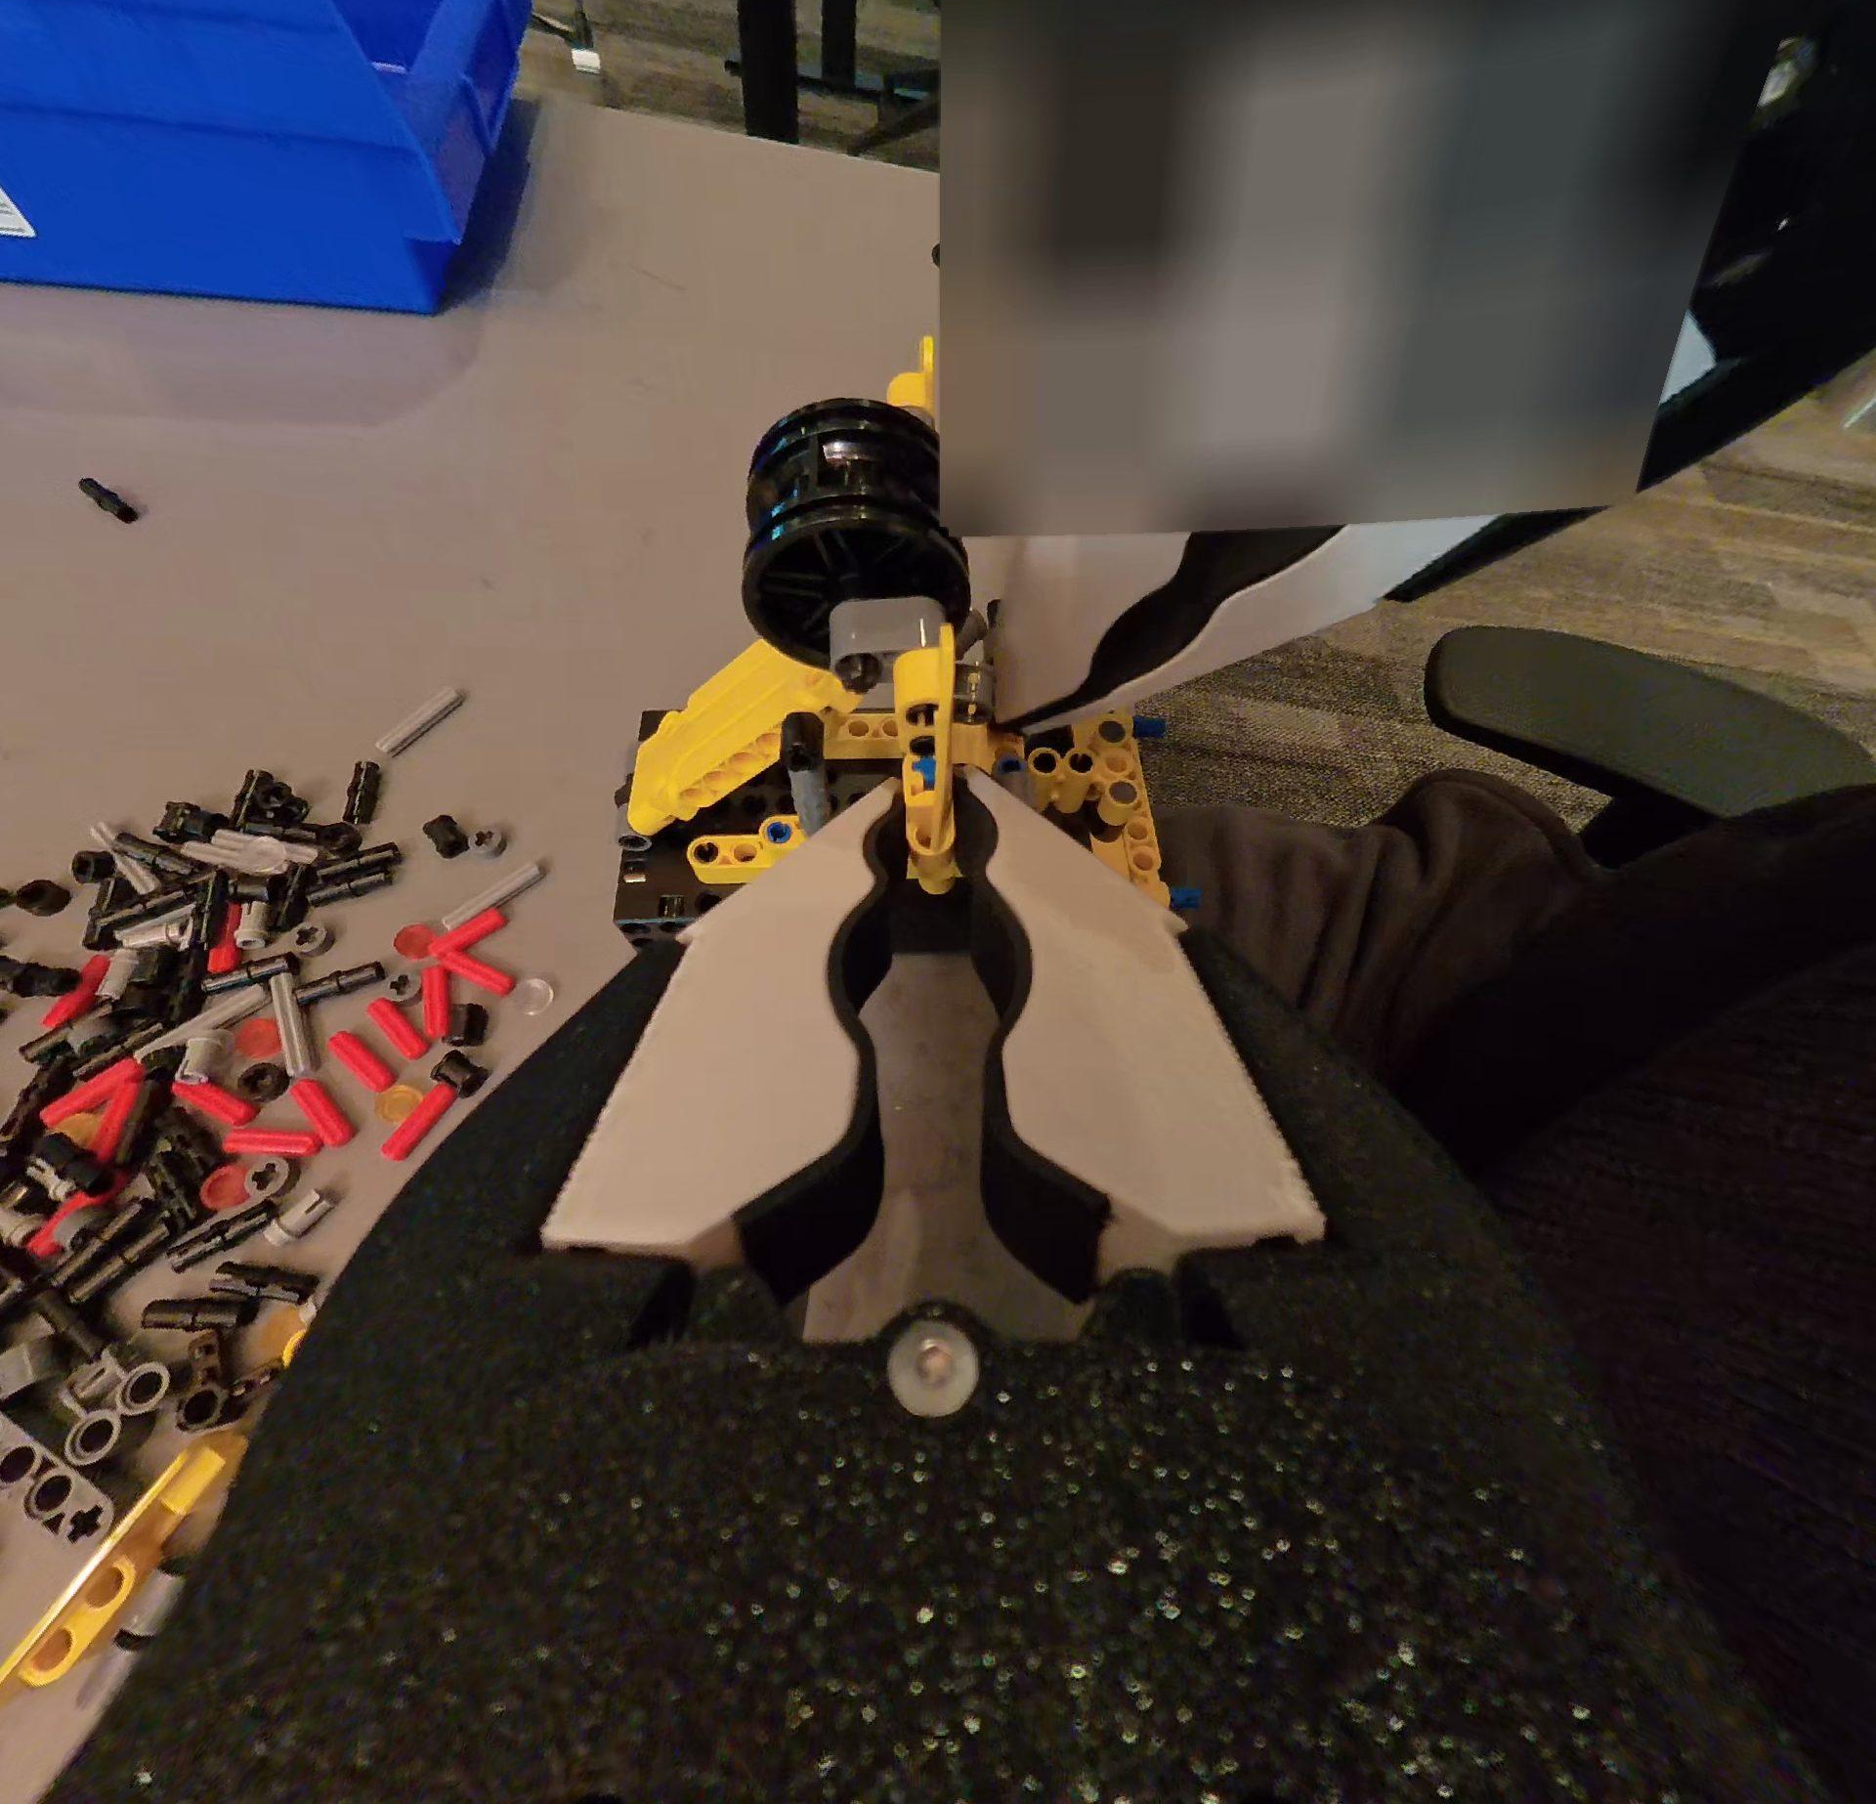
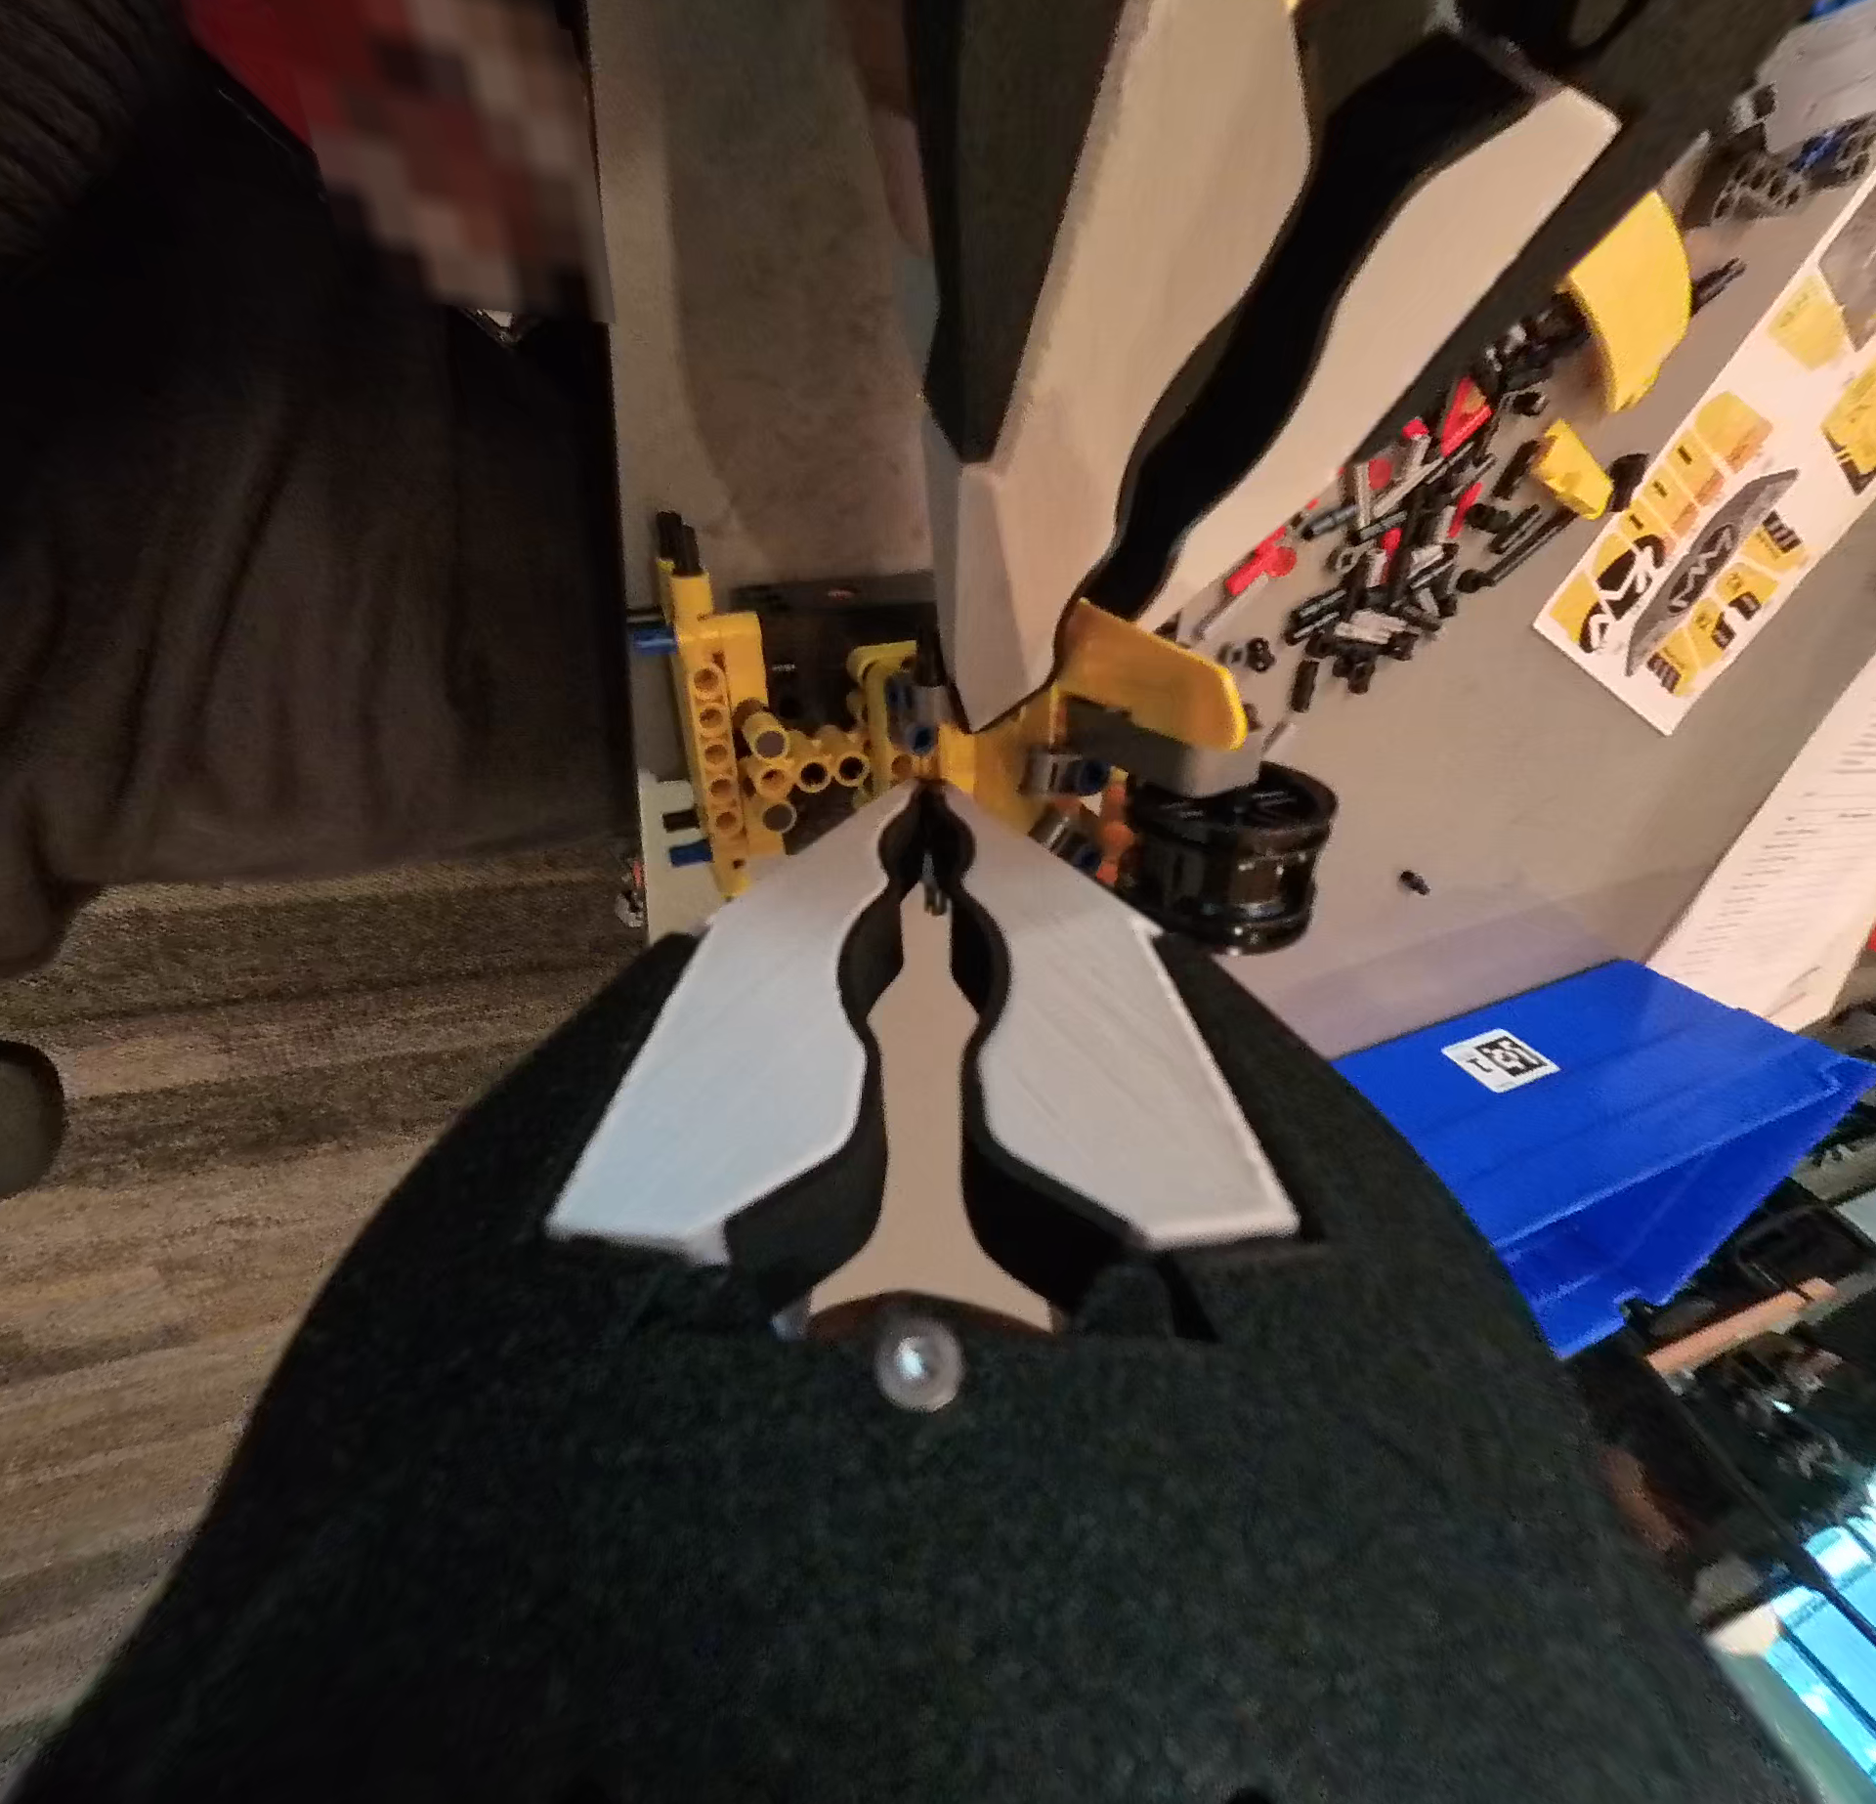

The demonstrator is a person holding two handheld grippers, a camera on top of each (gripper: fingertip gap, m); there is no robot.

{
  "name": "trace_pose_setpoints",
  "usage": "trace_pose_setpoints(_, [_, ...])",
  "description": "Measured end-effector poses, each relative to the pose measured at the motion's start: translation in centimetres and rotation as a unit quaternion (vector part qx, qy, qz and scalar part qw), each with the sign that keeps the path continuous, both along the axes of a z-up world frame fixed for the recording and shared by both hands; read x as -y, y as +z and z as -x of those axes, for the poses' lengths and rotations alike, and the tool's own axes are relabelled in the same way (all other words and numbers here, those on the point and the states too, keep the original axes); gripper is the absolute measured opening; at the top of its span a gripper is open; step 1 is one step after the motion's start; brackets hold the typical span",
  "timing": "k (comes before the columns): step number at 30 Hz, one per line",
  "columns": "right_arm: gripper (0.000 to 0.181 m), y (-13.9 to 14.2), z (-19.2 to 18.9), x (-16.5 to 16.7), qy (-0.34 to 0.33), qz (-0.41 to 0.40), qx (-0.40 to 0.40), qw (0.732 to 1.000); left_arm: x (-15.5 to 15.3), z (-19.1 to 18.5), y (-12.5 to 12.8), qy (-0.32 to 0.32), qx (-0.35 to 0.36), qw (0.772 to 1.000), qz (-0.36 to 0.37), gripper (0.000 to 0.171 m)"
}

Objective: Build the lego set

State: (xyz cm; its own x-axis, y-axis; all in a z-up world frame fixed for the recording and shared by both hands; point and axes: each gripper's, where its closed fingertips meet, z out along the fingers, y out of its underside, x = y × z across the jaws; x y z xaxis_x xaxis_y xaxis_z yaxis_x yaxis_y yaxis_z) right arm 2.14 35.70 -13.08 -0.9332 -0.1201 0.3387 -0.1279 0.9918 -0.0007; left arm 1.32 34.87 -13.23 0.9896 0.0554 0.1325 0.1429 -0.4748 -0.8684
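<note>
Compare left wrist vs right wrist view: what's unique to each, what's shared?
Left wrist only: the left tool shut on a yellow beam of the model, a lone black pin apart on the table, a chair armrest.

Right wrist only: the right tool closed on a thin black pin, printed sheets, a curved yellow panel.

Both: the yellow-and-black model with its black wheel, the loose parts pile, blue bins.

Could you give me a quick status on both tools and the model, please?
Left tool shut on yellow beam of the model. Right tool shut on a thin black pin. Black wheel attached. Loose parts pile alongside.
</note>
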Motion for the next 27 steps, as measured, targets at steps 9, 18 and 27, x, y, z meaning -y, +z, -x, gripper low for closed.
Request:
trace_pose_setpoints(9, [0.000, -0.10, -0.23, -0.39, -0.088, -0.015, 0.046, 0.995, -0.02, 0.01, -0.01, 0.001, 0.003, 1.000, -0.001, 0.008])
trace_pose_setpoints(18, [0.005, -0.12, -0.59, -0.61, -0.172, 0.016, 0.079, 0.982, -0.02, 0.00, -0.02, 0.001, 0.007, 1.000, -0.004, 0.008])
trace_pose_setpoints(27, [0.008, -0.25, -0.58, -0.74, -0.098, 0.007, 0.016, 0.995, -0.05, 0.01, -0.02, 0.002, 0.008, 1.000, -0.005, 0.008])
